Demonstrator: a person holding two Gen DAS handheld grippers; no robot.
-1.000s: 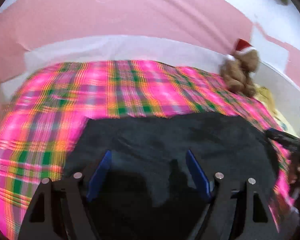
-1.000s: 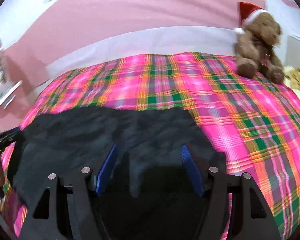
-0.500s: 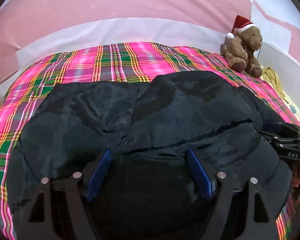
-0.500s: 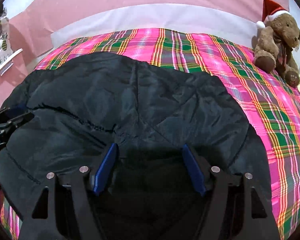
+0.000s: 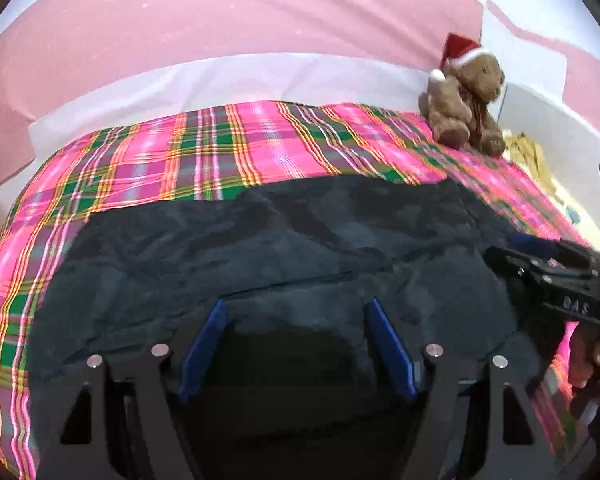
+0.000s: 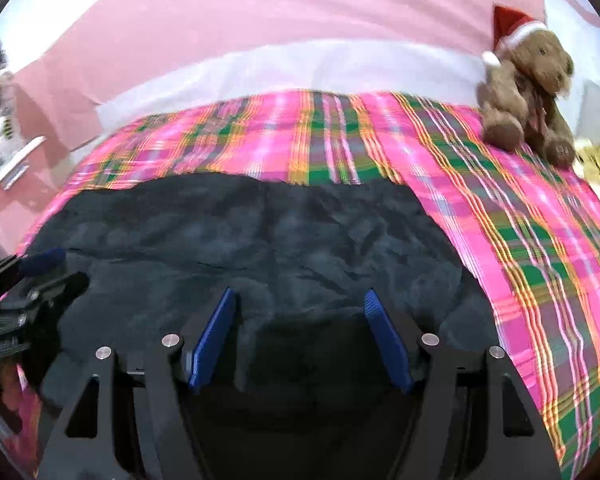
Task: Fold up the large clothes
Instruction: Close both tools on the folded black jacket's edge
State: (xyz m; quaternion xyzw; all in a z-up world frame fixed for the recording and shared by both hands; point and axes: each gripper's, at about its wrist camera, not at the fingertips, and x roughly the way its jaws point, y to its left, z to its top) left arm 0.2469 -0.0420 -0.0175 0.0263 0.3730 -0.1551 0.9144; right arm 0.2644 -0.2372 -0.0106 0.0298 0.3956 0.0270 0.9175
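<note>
A large black padded garment [image 5: 284,248] lies folded on a pink plaid bed cover [image 5: 204,148]; it also shows in the right wrist view [image 6: 260,240]. My left gripper [image 5: 298,312] is open, its blue fingers [image 5: 204,344] spread just above the garment's near part. My right gripper [image 6: 300,304] is open too, over the garment's right part. Neither holds cloth. The right gripper shows at the right edge of the left wrist view [image 5: 556,276], the left gripper at the left edge of the right wrist view [image 6: 24,280].
A brown teddy bear with a Santa hat [image 5: 468,100] sits at the bed's far right corner, also in the right wrist view [image 6: 528,84]. A pink and white wall [image 5: 228,32] backs the bed. Yellowish cloth [image 5: 528,152] lies beyond the bear.
The garment's far part has been brought toward me, so more plaid cover shows beyond it. Both grippers stay open and have drawn back slightly.
</note>
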